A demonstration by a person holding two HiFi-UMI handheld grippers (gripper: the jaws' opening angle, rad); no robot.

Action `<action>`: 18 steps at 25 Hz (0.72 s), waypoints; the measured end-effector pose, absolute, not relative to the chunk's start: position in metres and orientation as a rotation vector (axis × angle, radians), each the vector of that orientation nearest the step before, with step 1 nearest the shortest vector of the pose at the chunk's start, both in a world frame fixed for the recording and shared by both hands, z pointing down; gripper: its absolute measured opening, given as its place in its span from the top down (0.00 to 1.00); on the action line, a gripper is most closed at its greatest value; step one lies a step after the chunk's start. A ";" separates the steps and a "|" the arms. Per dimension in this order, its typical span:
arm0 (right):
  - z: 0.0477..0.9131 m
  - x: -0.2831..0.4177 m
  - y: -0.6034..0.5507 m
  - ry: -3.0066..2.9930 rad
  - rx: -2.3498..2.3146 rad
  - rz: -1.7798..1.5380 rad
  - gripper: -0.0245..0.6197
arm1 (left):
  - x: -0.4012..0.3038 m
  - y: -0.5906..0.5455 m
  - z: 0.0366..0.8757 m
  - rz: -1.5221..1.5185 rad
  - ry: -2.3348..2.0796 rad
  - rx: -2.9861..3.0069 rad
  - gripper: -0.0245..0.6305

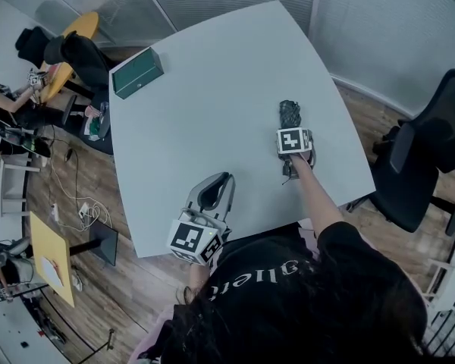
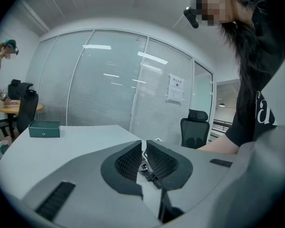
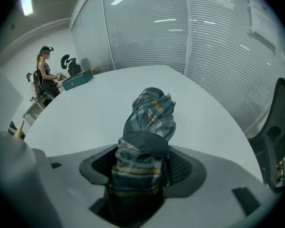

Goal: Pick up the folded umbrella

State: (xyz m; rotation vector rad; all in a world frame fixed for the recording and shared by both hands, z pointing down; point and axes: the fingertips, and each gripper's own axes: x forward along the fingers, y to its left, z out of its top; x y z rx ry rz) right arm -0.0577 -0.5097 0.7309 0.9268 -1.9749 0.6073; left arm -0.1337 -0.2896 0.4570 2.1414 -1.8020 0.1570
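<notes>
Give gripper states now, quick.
Left gripper: closed, empty.
Right gripper: open, folded umbrella between its jaws, not clamped.

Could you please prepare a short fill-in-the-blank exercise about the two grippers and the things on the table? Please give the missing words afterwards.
1. The right gripper has the folded umbrella ___ its jaws.
2. The box at the far corner of the table is ___ in colour.
3. The left gripper has ___ between its jaws.

Missing words: between; green; nothing.
</notes>
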 end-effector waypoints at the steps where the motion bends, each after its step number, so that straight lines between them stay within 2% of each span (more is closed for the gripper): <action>1: 0.732 -0.057 -0.509 -1.972 0.909 0.632 0.51 | -0.135 -0.288 0.457 0.155 -1.803 2.140 0.89; 6: 0.726 -0.051 -0.504 -1.981 0.872 1.047 0.62 | -0.140 -0.279 0.455 0.146 -1.808 2.146 0.89; 10: 0.720 -0.048 -0.485 -1.986 0.859 1.391 0.65 | -0.145 -0.270 0.454 0.139 -1.813 2.141 0.89; 18: 0.683 -0.058 -0.432 -2.085 0.766 1.568 0.65 | -0.156 -0.249 0.454 0.128 -1.809 2.146 0.89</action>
